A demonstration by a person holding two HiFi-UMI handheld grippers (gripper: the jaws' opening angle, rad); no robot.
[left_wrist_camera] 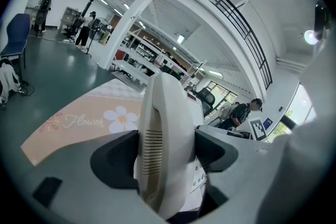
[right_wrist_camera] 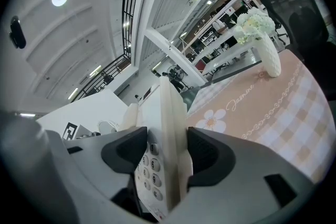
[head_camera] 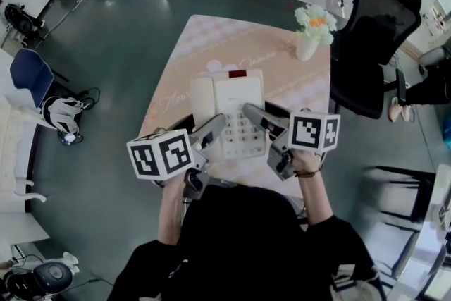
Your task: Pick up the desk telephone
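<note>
- The off-white plastic desk telephone (head_camera: pixel 238 109) is being gripped from both sides at the near middle of the pink flower-patterned tablecloth (head_camera: pixel 211 46). Whether it is being held clear of the cloth cannot be told.
- The left gripper (left_wrist_camera: pixel 168 152) is being clamped on the curved, ribbed handset (left_wrist_camera: pixel 164 113), which is judged liable to be pulled off its cradle alone.
- The right gripper (right_wrist_camera: pixel 160 150) is being pinched on the thin right keypad edge. The base risks being tipped or dropped if it is lifted unevenly.
- The casing is appearing smooth, hard and slippery.
</note>
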